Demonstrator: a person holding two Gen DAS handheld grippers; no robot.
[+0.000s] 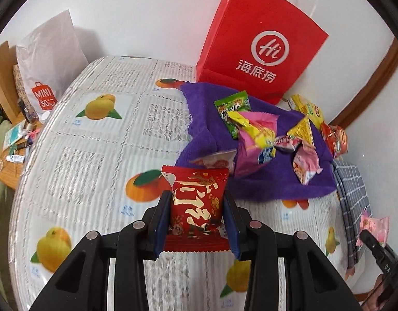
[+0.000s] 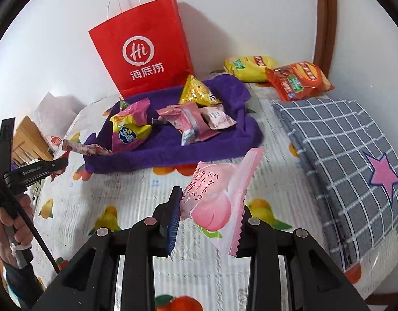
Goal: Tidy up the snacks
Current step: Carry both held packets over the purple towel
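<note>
Grip status first: your left gripper [image 1: 197,207] is clamped on a red packet with gold lettering [image 1: 196,202], both pads pressing its side edges, the packet upright and lifted clear of the fruit-print tablecloth [image 1: 95,155]. Your right gripper [image 2: 209,207] is closed on a pink peach packet [image 2: 214,202]; only the left pad is visible, the right one being hidden behind the wrapper, and the packet sits tilted in the grip.

In the left wrist view, the remaining snacks lie heaped on the purple towel [image 1: 263,181] at 1 o'clock, with the red paper bag [image 1: 261,41] standing behind it at 12 to 1 o'clock. In the right wrist view, the grey checked cloth [image 2: 341,155] lies at 2 to 3 o'clock, and two chip bags, yellow [image 2: 248,68] and orange-red [image 2: 300,80], lie at 1 o'clock near the wall.

Hazards, as judged from this position:

- Slippage. The pink packet is held off-centre and angled. A quick swing could rotate it out of the pads.
- Crushing. Both wrappers look air-filled and soft. Further squeezing may burst a seal or break the contents.
- Collision. Both grippers work close over one table. Crossing paths toward the towel could knock packets off its edge.
- Tipping. The paper bag stands unsupported; a brush from either gripper could topple it onto the pile.
</note>
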